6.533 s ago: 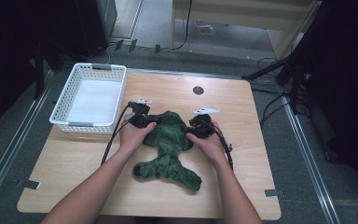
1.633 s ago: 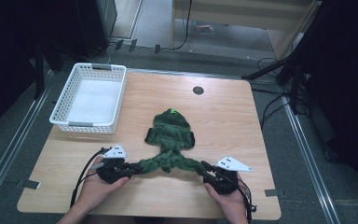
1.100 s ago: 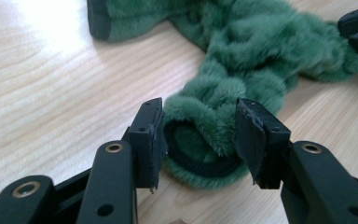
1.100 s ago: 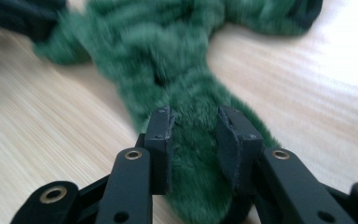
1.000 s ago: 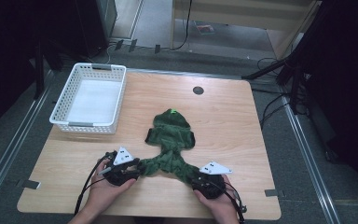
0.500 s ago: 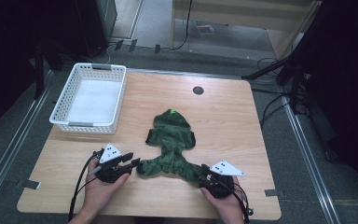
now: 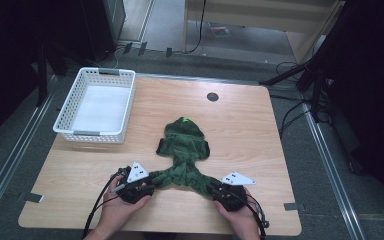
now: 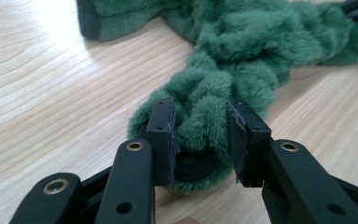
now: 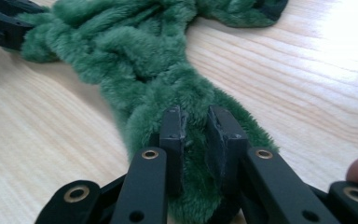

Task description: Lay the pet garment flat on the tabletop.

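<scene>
The bench (image 7: pixel 260 130) is a light wooden surface carrying two items: a white basket (image 7: pixel 96 105) at its far left, with nothing in it, and a green fleece garment (image 7: pixel 184 150) lying near the middle.

The green fleece garment appears to be a small hooded piece. Its hood end points away from the person; its two near ends, probably legs or sleeves, are drawn apart toward the near edge of the bench, forming an inverted V. The fabric between them is bunched and twisted rather than flat.

The left gripper (image 8: pixel 200 135) holds the left near end. In the left gripper view its jaws stand on either side of a thick fold of pile, closed against it, with a dark cuff visible just below. The right gripper (image 9: pixel 196 135) holds the right near end; the right gripper view shows its jaws pinched narrowly on the fleece.

Task status, as judged: the garment is gripped at both lower ends and partly spread, so the grasp stage is complete. Remaining work probably consists of flattening the bunched middle section, folding the garment and placing it in the white basket. None of these steps is done yet.
</scene>
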Available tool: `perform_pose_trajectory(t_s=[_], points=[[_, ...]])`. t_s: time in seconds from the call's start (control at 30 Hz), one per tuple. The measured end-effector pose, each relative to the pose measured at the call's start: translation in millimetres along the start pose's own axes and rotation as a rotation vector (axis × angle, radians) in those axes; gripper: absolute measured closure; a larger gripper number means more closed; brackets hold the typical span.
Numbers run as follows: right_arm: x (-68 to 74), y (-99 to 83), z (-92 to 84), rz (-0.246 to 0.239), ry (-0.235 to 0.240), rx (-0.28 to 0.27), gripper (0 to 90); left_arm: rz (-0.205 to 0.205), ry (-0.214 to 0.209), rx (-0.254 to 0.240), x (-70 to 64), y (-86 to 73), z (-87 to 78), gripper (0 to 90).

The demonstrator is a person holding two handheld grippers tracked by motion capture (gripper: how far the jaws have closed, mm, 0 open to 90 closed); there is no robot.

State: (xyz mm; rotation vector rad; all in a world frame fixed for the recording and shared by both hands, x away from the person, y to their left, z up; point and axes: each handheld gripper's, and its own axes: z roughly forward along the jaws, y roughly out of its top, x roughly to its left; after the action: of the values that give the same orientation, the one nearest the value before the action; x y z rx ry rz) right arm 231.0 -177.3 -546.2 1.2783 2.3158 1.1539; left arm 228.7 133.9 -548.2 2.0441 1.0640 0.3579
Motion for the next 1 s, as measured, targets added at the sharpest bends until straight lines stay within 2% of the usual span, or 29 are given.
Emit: perform_pose_trajectory(t_s=[0.13,0.17,0.27,0.4,0.43,0.47,0.5,0.53,0.57,0.6,0.63,0.67,0.73,0.83,0.87,0.97,1.0], points=[[-0.9,0.4,1.7,-0.019,-0.012,-0.003,77.0,-0.009,-0.003,-0.002,2.4,-0.9,0.7,66.4],[0.2,0.6,2.3,-0.035,-0.029,-0.004,77.2,-0.023,-0.014,-0.004,4.6,-1.4,0.5,67.8],[0.5,0.8,2.7,-0.045,-0.04,-0.004,77.3,-0.036,-0.029,-0.004,7.4,-1.7,-0.1,70.1],[-3.1,1.2,2.4,-0.019,-0.013,-0.009,74.3,-0.056,-0.076,-0.015,12.6,-3.5,-2.4,71.1],[-5.2,1.1,0.5,0.012,0.031,-0.025,67.8,-0.049,-0.094,-0.049,12.8,-5.7,-5.6,66.0],[-5.8,1.2,-1.2,0.013,0.047,-0.04,64.5,-0.042,-0.092,-0.072,12.1,-6.3,-7.7,60.8],[-5.9,1.4,-3.1,0.007,0.055,-0.057,62.0,-0.034,-0.088,-0.099,11.5,-6.4,-9.8,54.2],[-5.9,1.4,-3.1,0.007,0.055,-0.057,62.0,-0.034,-0.088,-0.099,11.5,-6.4,-9.8,47.6],[-6.7,1.6,-6.4,-0.009,0.073,-0.084,56.9,-0.027,-0.066,-0.149,11.3,-5.6,-15.2,42.2],[-7.5,1.4,-7.7,-0.012,0.082,-0.101,54.4,-0.027,-0.066,-0.149,11.3,-5.6,-15.2,37.7],[-7.5,1.4,-7.7,-0.012,0.082,-0.101,54.4,-0.028,-0.055,-0.178,12.0,-5.0,-18.7,37.7],[-8.5,1.4,-9.0,-0.014,0.088,-0.114,52.0,-0.032,-0.049,-0.202,13.2,-4.3,-22.3,32.7],[-12.3,1.8,-13.1,-0.009,0.087,-0.166,44.2,-0.052,-0.03,-0.257,19.8,-5.1,-35.0,24.8],[-16.9,3.4,-18.1,0.013,0.049,-0.228,34.0,-0.073,-0.018,-0.278,26.6,-7.6,-43.5,16.6],[-16.9,3.4,-18.1,0.013,0.049,-0.228,34.0,-0.083,-0.012,-0.284,30.3,-9.3,-47.3,16.6],[-21.9,7.1,-24.8,0.054,0.019,-0.222,28.2,-0.109,0.006,-0.291,42.3,-15.8,-58.1,13.8],[-24.6,7.7,-29.1,0.068,-0.002,-0.229,23.7,-0.121,0.007,-0.295,46.4,-18.0,-61.8,13.7]])
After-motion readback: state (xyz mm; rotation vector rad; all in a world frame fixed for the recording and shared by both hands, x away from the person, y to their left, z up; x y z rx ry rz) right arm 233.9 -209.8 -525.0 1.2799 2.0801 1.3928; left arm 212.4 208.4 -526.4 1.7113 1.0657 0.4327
